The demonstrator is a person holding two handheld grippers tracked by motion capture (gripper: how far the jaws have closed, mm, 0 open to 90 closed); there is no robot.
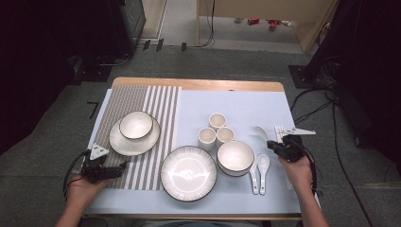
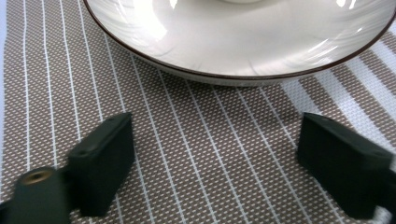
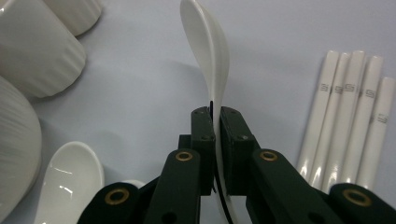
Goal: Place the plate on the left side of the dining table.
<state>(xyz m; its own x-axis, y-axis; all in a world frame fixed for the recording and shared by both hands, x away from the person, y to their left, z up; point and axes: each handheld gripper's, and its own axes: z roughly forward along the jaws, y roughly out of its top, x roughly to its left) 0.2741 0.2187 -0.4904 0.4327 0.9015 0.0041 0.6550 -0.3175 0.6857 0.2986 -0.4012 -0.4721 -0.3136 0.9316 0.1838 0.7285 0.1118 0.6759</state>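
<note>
Your right gripper (image 3: 214, 140) pinches the glossy white ceramic soup spoon (image 3: 208, 56) by its handle, lifted over the pale blue mat (image 3: 140, 70); it's slippery and chippable (left gripper (image 2: 215, 163) spread, empty)

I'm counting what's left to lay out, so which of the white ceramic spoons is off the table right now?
The white ceramic spoon clamped by its handle in the right gripper, bowl pointing away. The other two white spoons lie side by side beside the dark-rimmed white bowl.
</note>
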